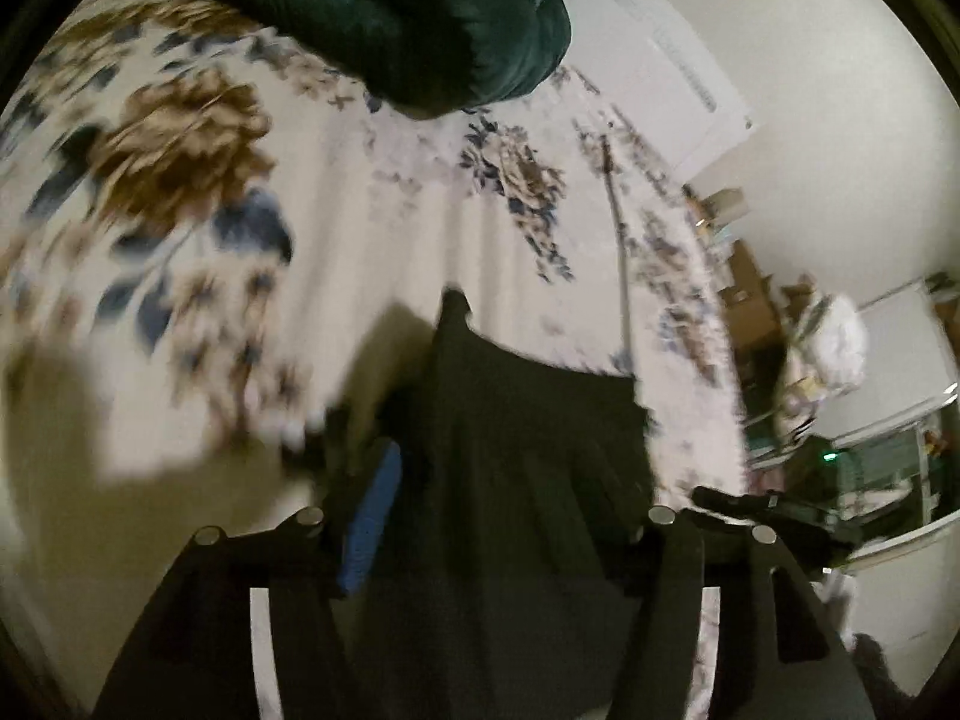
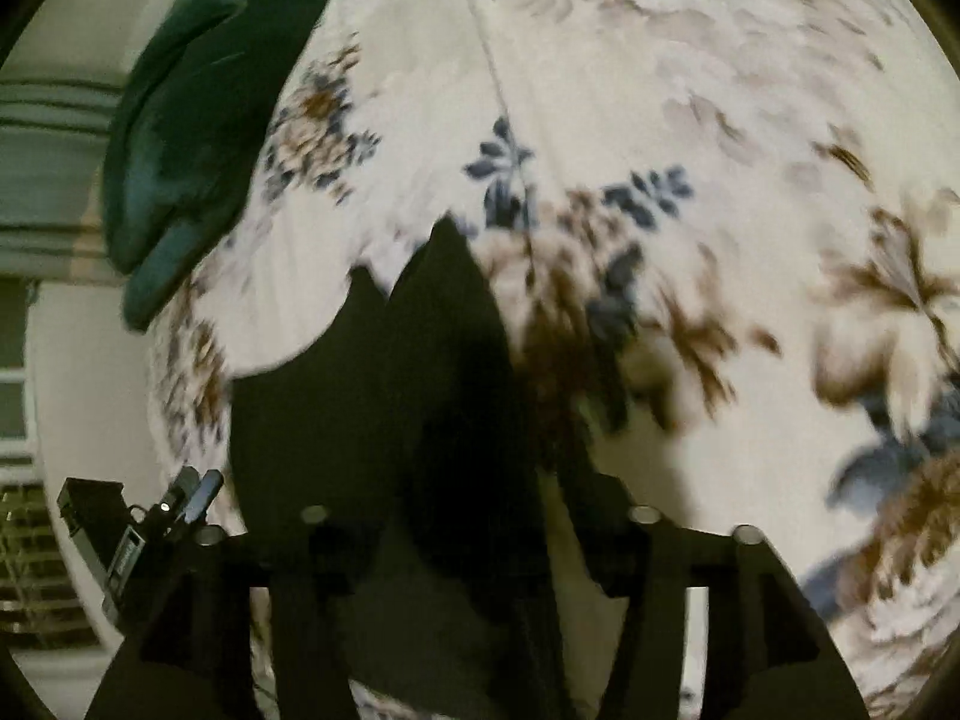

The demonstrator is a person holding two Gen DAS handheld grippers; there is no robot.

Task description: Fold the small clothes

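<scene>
Two sets of fingers (image 1: 498, 516) (image 2: 474, 516) — grip unclear (blurred) — dark limp garment (image 1: 516, 420), floral bedsheet (image 1: 372, 210).

We see a dark garment (image 1: 516, 450) bunched on the flowered bedcover (image 1: 372, 228), its cloth running up to a narrow point at the far end. From the right wrist view, the same garment (image 2: 372, 396) reads near black, with a jagged far edge. A second, dark green garment (image 1: 420, 18) lies rolled in thick folds farther off.
</scene>
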